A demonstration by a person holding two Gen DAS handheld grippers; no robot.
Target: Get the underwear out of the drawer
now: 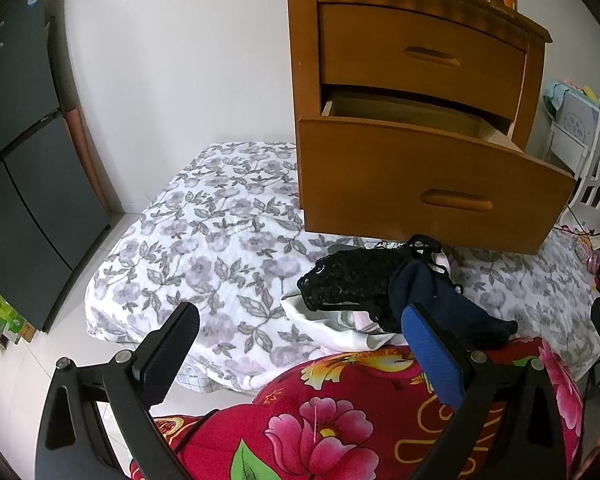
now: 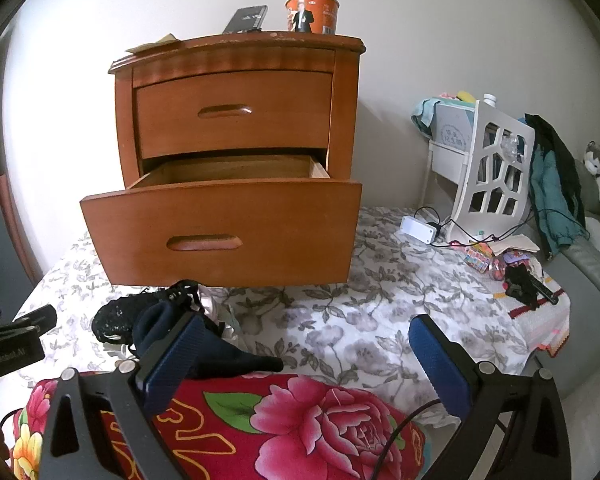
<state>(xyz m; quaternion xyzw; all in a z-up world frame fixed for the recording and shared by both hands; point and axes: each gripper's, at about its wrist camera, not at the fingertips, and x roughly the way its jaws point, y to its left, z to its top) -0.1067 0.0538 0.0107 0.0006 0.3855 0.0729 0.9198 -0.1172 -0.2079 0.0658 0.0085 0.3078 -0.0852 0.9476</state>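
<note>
- Evidently the underwear (image 1: pixel 364 288) lies heaped on the bed's (image 1: pixel 204 240) front edge, just below the pulled-out lower drawer (image 2: pixel 220 216), apparently emptied.
- Left gripper (image 1: pixel 300 360) and right gripper (image 2: pixel 312 364) gape wide, holding nothing.

White wall (image 2: pixel 420 40), floral bedspread (image 2: pixel 360 320), dark cabinet (image 1: pixel 16 160)

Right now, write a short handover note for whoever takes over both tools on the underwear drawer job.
Left tool: open, holding nothing.
Right tool: open, holding nothing.
Lower drawer is pulled open; the part of its inside that shows looks bare.
Underwear pile, black lace and navy pieces, lies on the floral bedsheet in front of the nightstand.
Done: underwear is out.
Left: check the drawer's hidden front part.
</note>
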